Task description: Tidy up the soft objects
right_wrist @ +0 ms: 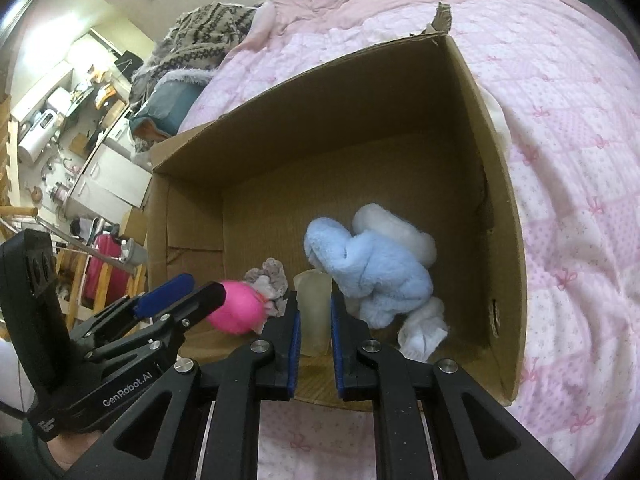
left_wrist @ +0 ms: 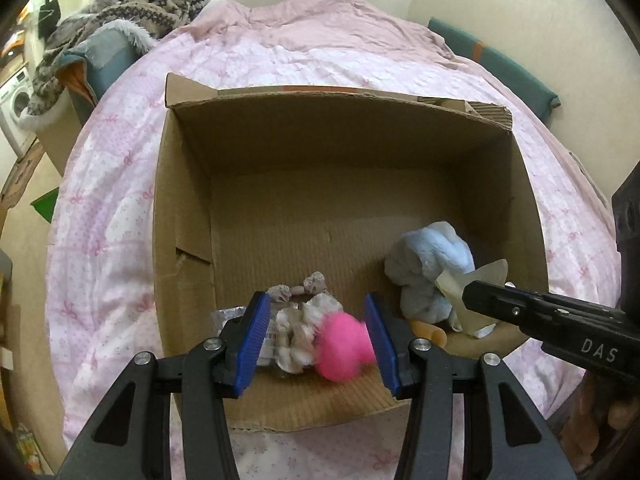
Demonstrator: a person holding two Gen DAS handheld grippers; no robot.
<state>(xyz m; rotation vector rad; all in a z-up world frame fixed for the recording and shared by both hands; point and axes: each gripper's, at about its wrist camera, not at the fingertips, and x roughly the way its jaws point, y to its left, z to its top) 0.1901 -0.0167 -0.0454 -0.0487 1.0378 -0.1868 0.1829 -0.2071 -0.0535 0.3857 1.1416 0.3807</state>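
An open cardboard box [left_wrist: 184, 200] sits on a pink bed. Inside lie a pale blue plush toy [left_wrist: 432, 264], a pink fluffy ball [left_wrist: 342, 346] and a cream-and-grey cloth bundle [left_wrist: 298, 334]. My left gripper [left_wrist: 316, 340] is open over the box's near end, its jaws either side of the pink ball and bundle. My right gripper [right_wrist: 315, 320] is shut on a translucent cream soft piece [right_wrist: 314, 312], held inside the box beside the blue plush [right_wrist: 372, 268]. The piece also shows in the left wrist view [left_wrist: 476, 280]. The pink ball [right_wrist: 238, 308] lies to its left.
The pink patterned quilt [left_wrist: 320, 52] covers the bed around the box. A patterned fleece pile [left_wrist: 120, 4] and a blue cushion lie at the far left. A teal headboard pad [left_wrist: 500, 60] lies at the far right. Furniture and a red suitcase [right_wrist: 106, 268] stand beyond the bed.
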